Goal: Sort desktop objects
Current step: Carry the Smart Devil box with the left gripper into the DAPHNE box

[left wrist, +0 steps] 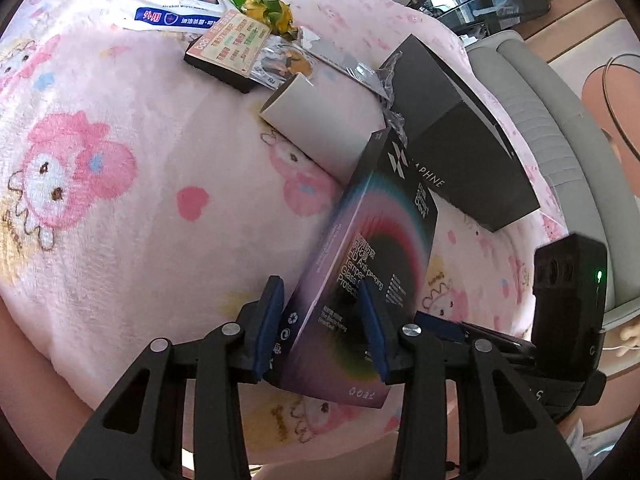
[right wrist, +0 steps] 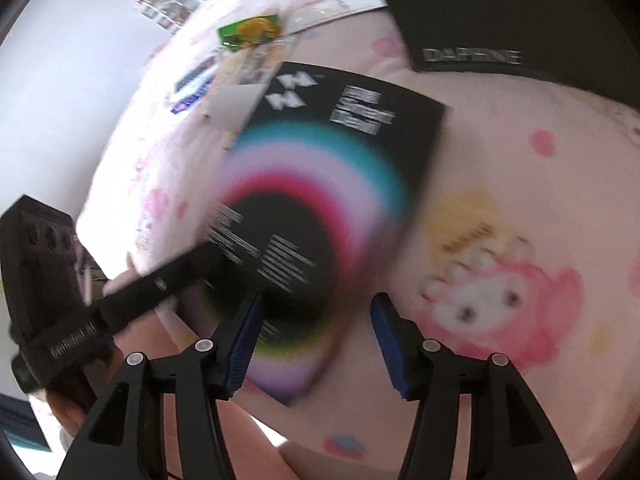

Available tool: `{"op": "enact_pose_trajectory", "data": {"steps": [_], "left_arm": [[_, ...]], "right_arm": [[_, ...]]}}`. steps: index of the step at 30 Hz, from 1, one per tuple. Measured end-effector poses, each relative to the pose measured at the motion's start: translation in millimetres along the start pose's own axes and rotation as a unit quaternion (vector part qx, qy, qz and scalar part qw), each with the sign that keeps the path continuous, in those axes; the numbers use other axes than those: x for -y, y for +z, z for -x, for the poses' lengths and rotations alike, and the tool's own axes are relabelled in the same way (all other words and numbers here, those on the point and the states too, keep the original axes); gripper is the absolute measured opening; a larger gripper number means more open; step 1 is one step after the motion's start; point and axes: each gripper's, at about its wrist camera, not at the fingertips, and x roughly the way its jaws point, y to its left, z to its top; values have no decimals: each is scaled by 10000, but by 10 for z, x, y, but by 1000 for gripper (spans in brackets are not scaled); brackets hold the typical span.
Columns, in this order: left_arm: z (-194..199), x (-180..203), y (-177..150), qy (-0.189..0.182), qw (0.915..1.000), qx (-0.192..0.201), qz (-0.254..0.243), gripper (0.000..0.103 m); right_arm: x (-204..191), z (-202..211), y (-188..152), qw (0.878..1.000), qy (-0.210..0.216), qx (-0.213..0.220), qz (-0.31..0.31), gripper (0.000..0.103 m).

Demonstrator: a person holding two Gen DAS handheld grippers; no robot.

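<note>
My left gripper [left wrist: 322,326] is shut on a flat screen-protector box [left wrist: 360,260] with a rainbow ring print, held tilted on edge above the pink blanket. The same box [right wrist: 316,208] shows blurred in the right wrist view, with the left gripper's finger [right wrist: 160,284] clamped on its left side. My right gripper [right wrist: 316,344] is open and empty, its blue pads on either side of the box's near end without touching it. It also shows in the left wrist view [left wrist: 568,320] at the right.
A large black DAPHNE box [left wrist: 456,128] lies beyond the held box. A white paper roll [left wrist: 320,128], a card pack [left wrist: 228,54], a wipes pack [left wrist: 172,6] and green-yellow wrappers [left wrist: 264,4] lie farther back. A grey chair [left wrist: 560,128] stands at right.
</note>
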Motion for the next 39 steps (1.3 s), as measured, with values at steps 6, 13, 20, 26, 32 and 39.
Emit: {"op": "enact_pose_trajectory", "data": {"steps": [6,13,20,26,32,39], "left_arm": [[142,305,-47,-148,9987,39,-482,40],[290,758,61,-292,9958,193,-842,41],[474,1257,157,-448,9910,403,-1196,40],[384,1690,404,-556,9857,442,-1525,41],[100,2085,943,-696,9821,506,-1676,41],[-562,2593,1738,-767,9811,300,-1754,41]], "right_arm": [[-101,328,-14,9983,-216,490,246,55],[-62,692,99,9950,-51,994,-83,53],[-76,1208,74,9889,28,1478,-123,53],[101,1505,286,9813,-126,1914,-134,53],[378,1744,759,9745,-240,2219,-211,54],[869,1988,1616,9663,-650,2468,-324,54]]}}
